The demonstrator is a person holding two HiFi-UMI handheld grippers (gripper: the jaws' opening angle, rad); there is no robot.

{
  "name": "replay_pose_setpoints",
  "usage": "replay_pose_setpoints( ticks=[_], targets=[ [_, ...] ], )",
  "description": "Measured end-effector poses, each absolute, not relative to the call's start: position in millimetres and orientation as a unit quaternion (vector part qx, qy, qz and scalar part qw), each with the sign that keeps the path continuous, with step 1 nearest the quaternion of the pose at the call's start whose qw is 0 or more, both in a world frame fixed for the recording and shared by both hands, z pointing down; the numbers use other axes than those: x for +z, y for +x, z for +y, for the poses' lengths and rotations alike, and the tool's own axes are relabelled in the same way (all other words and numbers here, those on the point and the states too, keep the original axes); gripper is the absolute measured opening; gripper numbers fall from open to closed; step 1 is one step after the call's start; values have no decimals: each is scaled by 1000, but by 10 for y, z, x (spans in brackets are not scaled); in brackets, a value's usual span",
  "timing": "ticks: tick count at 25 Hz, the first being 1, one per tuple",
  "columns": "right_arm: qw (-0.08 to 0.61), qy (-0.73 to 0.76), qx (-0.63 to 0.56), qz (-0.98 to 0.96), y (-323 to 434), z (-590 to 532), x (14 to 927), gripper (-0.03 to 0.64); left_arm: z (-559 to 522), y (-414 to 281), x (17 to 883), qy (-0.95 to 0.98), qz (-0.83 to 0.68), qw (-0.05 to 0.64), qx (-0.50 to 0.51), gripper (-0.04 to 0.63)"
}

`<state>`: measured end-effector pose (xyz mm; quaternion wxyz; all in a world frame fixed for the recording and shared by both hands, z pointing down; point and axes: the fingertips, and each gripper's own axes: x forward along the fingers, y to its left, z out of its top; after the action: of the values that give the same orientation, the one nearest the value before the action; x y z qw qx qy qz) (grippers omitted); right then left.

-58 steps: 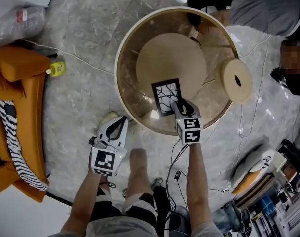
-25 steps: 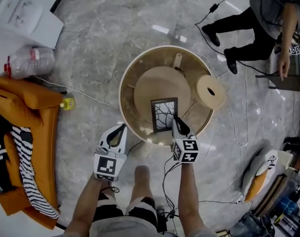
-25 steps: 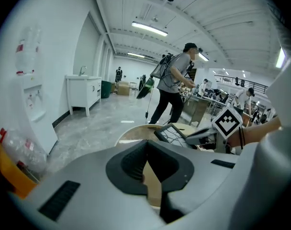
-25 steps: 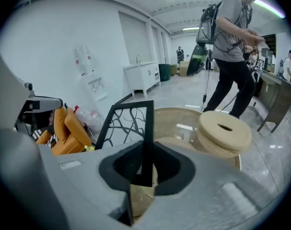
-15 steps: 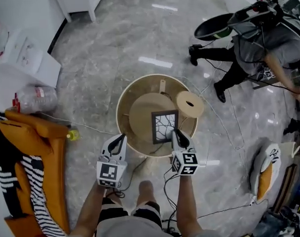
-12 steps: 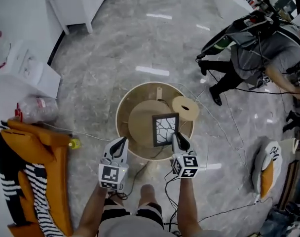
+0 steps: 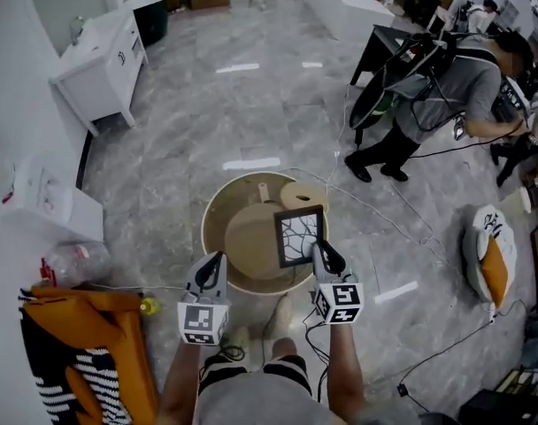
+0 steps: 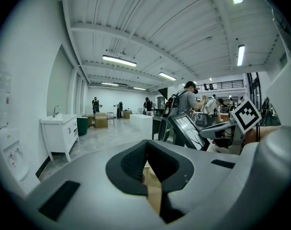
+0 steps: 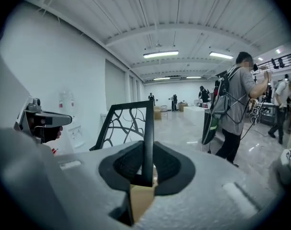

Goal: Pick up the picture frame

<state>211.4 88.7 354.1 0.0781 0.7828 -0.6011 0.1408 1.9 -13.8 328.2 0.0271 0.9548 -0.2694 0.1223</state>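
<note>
Grips picture frame [image 7: 299, 237] by its right edge with right tongs [image 7: 325, 253], pads pressed on the black rim. Holds frame upright in the air over the round wooden surface [image 7: 205, 234]. Shows left tongs [image 7: 214, 262] closed on nothing, beside the frame, apart from it.

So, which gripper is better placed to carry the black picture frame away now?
Right. The right gripper clamps the black branch-patterned picture frame by its edge; the left gripper is shut on nothing, apart from it.

Picture frame [image 7: 299, 236] in right tool [image 7: 323, 250], above round table [image 7: 206, 228]; left tool [image 7: 217, 261] beside.
</note>
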Motion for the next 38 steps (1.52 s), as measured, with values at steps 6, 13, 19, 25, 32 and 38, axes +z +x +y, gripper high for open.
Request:
replay_pose_setpoints(
  ticks=[6, 13, 19, 25, 32, 38],
  targets=[
    [59, 812, 122, -568, 1934, 1323, 3176, 62, 47, -98, 3085, 962, -246, 24, 117, 18],
    [45, 842, 114, -525, 1618, 2017, 3045, 63, 548, -203, 2980, 974, -197, 8, 109, 17],
    [43, 858, 105, -500, 1255, 2378, 2936, 63, 701, -478, 2954, 979, -174, -1, 105, 18],
    [39, 864, 107, -491, 1031, 2499, 2957, 63, 772, -693, 2961, 980, -167, 3, 106, 18],
    [38, 864, 103, -492, 894, 2375, 2915, 63, 660, -772, 2941, 981, -163, 3, 102, 18],
    [41, 862, 103, -495, 883, 2373, 2883, 63, 692, -761, 2893, 982, -159, 5, 100, 18]
  ],
)
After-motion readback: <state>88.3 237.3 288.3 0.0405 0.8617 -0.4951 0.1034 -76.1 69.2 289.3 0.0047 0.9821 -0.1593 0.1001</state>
